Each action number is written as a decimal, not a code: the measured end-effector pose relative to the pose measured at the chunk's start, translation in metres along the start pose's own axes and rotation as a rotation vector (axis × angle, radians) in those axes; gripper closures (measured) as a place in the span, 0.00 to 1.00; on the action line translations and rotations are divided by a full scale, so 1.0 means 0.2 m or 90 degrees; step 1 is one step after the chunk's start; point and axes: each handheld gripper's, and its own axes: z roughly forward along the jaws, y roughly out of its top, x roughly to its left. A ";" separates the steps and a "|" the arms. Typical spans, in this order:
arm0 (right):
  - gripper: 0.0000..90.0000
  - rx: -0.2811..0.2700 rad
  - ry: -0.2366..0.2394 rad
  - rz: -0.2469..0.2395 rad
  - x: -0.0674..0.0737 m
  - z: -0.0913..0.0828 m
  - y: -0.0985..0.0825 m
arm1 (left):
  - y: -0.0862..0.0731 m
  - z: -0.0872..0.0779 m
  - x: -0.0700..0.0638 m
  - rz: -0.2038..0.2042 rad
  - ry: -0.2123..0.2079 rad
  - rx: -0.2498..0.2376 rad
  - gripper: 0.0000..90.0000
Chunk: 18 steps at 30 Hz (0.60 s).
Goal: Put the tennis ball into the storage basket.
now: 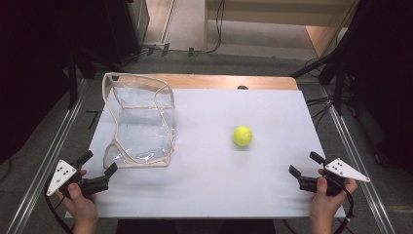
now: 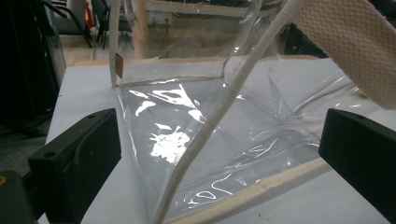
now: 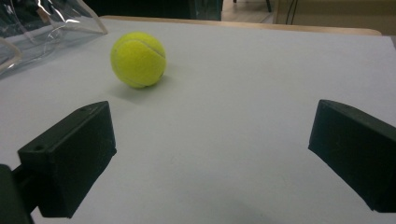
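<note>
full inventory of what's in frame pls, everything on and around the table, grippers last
clear plastic bag: 1, transparent with beige fabric trim, far-left part of the table, mouth gaping, just ahead of the left gripper
tennis ball: 1, yellow-green, right of centre on the table, apart from the bag and both grippers
table: 1, white top with a wood edge along the far side
metal rails: 2, silver, one along each side of the table
cables: several, black, on the floor past the far-right corner
left gripper: 1, black with grey plate, near-left edge, held in a hand, jaws open and facing the bag
right gripper: 1, black with grey plate, near-right edge, held in a hand, jaws open, nothing between them
</note>
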 end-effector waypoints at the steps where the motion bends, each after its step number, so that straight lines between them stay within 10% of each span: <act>1: 0.00 0.000 0.000 0.000 0.00 0.00 0.00 | 0.00 0.00 0.00 0.000 0.000 0.000 0.00; 18: 0.00 0.059 0.072 -0.045 0.05 0.01 0.15 | 0.00 0.01 -0.02 0.012 -0.006 0.021 0.00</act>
